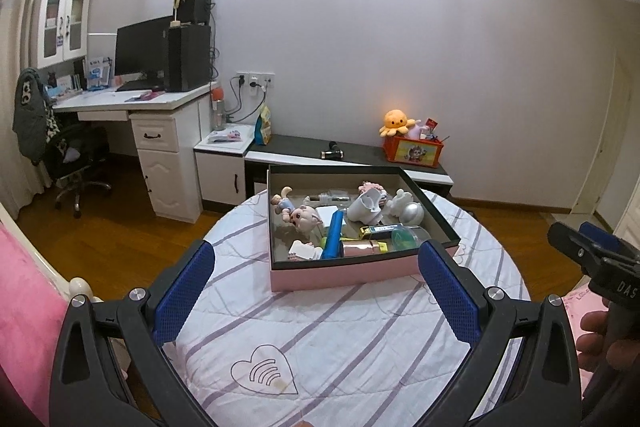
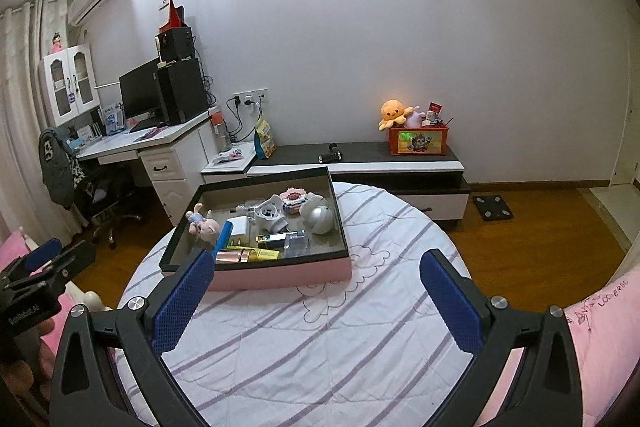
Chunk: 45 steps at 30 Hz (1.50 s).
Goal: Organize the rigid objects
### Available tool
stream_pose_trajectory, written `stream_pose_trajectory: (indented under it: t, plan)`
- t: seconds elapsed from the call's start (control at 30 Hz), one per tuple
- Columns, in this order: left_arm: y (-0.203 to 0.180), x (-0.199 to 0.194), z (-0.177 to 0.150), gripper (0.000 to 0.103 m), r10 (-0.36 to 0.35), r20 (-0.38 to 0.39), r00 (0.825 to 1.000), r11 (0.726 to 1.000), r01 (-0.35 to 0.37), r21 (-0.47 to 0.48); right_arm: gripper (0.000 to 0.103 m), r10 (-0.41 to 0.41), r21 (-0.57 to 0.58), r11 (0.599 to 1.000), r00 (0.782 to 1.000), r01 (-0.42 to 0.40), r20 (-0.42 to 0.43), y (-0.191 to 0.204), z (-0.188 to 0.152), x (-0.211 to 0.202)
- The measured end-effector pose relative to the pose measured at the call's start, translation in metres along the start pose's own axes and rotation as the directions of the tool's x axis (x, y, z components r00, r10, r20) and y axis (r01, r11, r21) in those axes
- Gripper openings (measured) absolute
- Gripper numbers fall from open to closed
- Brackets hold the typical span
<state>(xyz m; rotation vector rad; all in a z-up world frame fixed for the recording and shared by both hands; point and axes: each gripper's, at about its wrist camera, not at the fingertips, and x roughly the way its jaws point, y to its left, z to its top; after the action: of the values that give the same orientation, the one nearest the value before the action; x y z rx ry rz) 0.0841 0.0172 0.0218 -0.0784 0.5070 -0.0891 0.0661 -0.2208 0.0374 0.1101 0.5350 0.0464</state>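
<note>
Cluttered pink box (image 1: 340,273) on the striped tabletop (image 1: 320,327)
Left tool (image 1: 316,291) spread, holding nothing; right tool (image 2: 316,295) likewise spread; both short of the box.

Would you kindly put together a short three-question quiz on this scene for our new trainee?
1. True or false: the left gripper and the right gripper are both open and hold nothing.
2. The pink box rests on: A) the wooden floor, B) the striped bed cover, C) the desk.
3. Fill in: inside the box, the blue tube lies just right of the ____ figurine.

Key: 1 true; 2 B; 3 pig.
</note>
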Motion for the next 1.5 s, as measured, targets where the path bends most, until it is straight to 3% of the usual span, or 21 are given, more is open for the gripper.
stream_pose_trajectory:
  t: [0.9, 1.5]
  plan:
    - [0.004, -0.018, 0.006, 0.103, 0.007, 0.032, 0.999, 1.0, -0.007, 0.001, 0.103, 0.017, -0.017, 1.0, 1.0, -0.017, -0.011, 0.014, -0.009, -0.001]
    - [0.002, -0.015, 0.016, 0.103, 0.049, 0.064, 0.997, 0.998, -0.051, 0.024, 0.103, 0.022, -0.02, 1.0, 0.999, -0.022, -0.024, 0.018, -0.008, 0.004]
